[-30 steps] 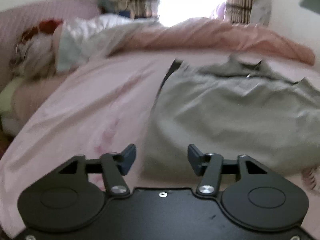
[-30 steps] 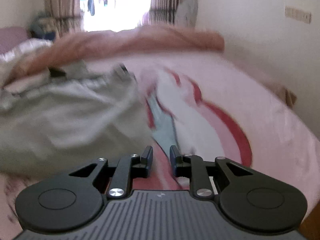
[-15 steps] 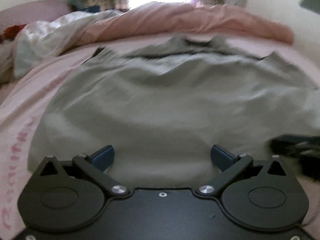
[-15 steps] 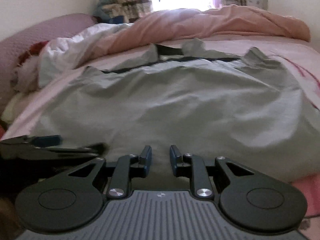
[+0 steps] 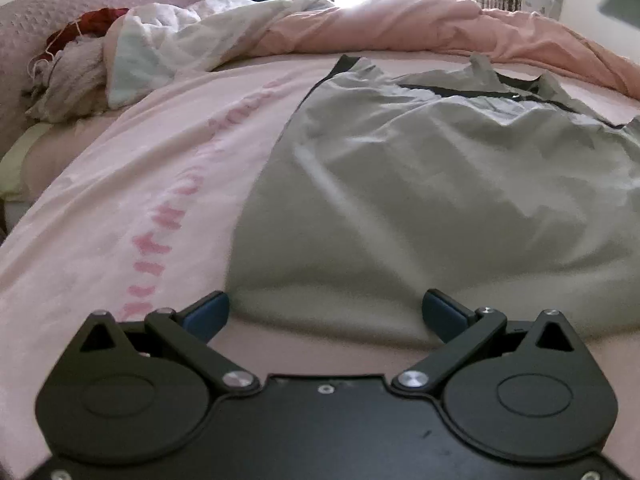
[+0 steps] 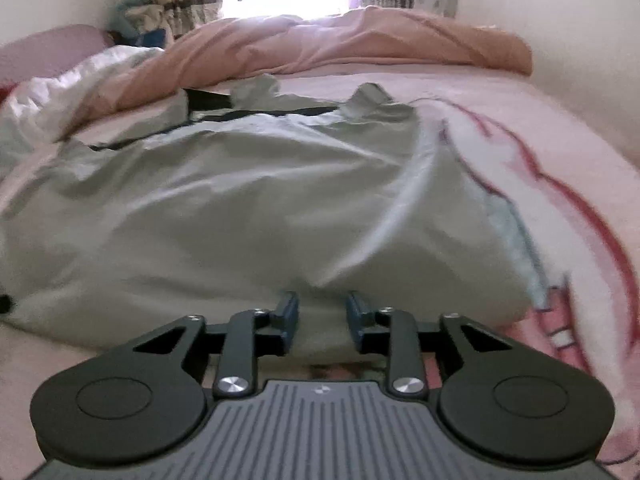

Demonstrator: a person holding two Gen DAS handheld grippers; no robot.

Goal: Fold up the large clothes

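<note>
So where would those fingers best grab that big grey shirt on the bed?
Probably the near hem of the grey fabric shirt, at its two bottom corners, coming in low from the near side. That edge lies closest, flat on the pink bedsheet, with the collar at the far end.

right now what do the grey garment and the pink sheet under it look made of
The grey garment looks like thin, smooth synthetic or a light woven: faint sheen, soft shallow creases, dark trim at the far edge. The pink bedsheet looks like matte cotton with a printed pattern, though blur leaves it open.
</note>
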